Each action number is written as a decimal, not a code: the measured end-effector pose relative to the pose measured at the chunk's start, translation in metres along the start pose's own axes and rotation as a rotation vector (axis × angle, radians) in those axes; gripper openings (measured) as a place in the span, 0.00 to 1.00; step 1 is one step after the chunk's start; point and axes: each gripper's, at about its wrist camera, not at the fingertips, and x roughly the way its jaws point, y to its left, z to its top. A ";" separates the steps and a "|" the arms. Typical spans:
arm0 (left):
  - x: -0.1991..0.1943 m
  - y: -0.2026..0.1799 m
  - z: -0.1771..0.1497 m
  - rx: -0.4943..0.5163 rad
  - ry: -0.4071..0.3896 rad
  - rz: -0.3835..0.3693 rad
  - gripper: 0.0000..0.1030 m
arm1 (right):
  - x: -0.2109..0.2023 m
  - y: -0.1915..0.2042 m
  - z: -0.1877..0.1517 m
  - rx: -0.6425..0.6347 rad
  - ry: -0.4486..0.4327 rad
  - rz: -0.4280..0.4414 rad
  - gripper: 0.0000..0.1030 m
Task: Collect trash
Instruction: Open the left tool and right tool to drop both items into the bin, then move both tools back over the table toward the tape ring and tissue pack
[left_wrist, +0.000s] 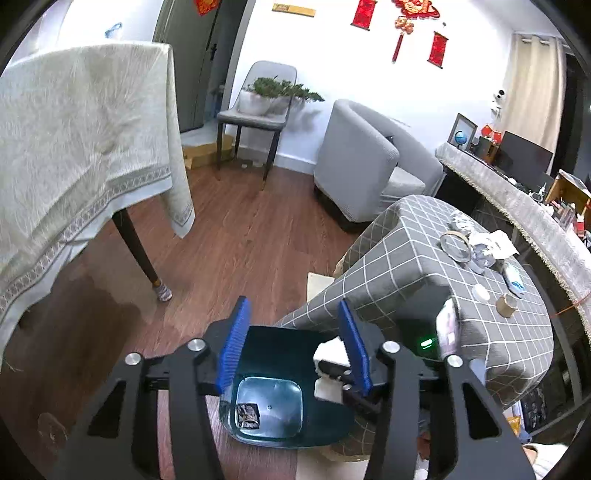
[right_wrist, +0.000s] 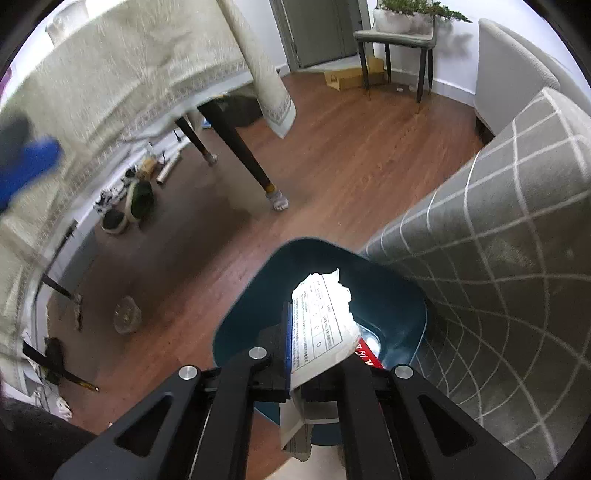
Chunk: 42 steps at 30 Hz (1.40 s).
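Right gripper (right_wrist: 321, 354) jaws pinch a paper scrap (right_wrist: 323, 321) over the bin (right_wrist: 251, 314); left gripper (left_wrist: 295, 350) jaws gape empty, and table (left_wrist: 406, 236) clutter's still left.

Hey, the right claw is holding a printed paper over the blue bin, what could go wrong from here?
1. The crumpled printed paper is broad and light; released from the right claw, it may catch the teal bin's rim or drift onto the wood floor.
2. The bin sits tight against the checked tablecloth, so the paper could snag on the cloth.
3. The open left claw hovers over the same bin, so the two could bump.
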 end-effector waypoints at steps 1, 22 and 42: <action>-0.003 -0.002 0.001 0.002 -0.007 -0.002 0.45 | 0.003 0.000 -0.001 -0.004 0.008 -0.005 0.03; -0.035 -0.015 0.017 0.024 -0.085 -0.009 0.44 | 0.019 0.003 -0.024 -0.070 0.117 -0.064 0.66; -0.051 -0.028 0.030 0.064 -0.154 0.057 0.52 | -0.108 0.016 0.005 -0.120 -0.223 0.006 0.65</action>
